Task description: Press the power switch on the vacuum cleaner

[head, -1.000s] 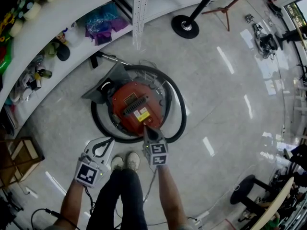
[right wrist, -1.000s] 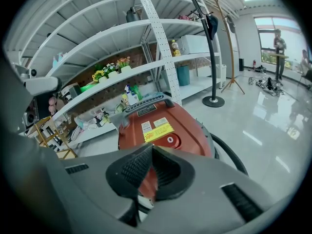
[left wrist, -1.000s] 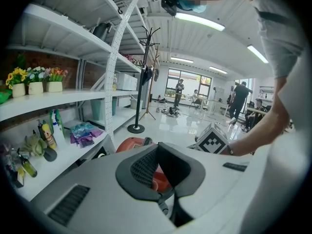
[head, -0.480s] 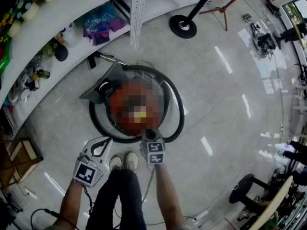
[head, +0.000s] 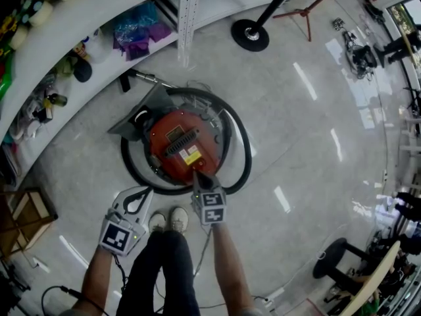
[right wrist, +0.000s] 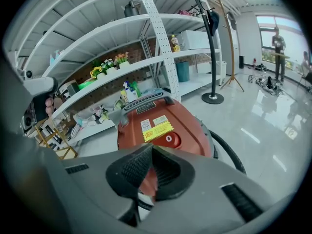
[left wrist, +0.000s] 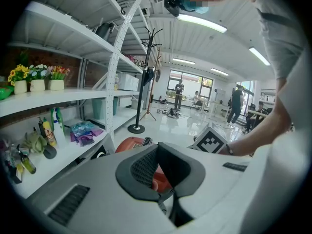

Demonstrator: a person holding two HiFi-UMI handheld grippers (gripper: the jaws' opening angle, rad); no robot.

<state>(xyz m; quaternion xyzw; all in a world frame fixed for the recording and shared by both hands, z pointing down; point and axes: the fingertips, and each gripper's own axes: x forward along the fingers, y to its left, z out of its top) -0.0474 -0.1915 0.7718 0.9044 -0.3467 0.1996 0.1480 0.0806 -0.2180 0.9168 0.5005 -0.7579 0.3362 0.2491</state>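
Note:
A round red vacuum cleaner (head: 183, 147) sits on the floor, ringed by its black hose (head: 240, 157). In the right gripper view its red top (right wrist: 165, 126) carries a yellow label and a small round button (right wrist: 169, 139) with a white mark. My right gripper (head: 198, 175) is shut, its tip over the vacuum's near edge; in its own view the right gripper (right wrist: 152, 150) points at the lid just below that button. My left gripper (head: 145, 193) is shut on nothing and hangs near the floor, left of the vacuum. The left gripper (left wrist: 158, 147) shows red between its pads.
Curved white shelves (head: 99, 18) with bottles, bags and flower pots run behind the vacuum. A coat stand base (head: 250, 35) stands at the back. A wooden frame (head: 26, 216) is at the left. The person's shoes (head: 171, 221) are just behind the grippers. Other people stand far off.
Almost nothing. The view has shifted a little, and the right gripper's tip stays at the vacuum's near edge. The left gripper has not moved.

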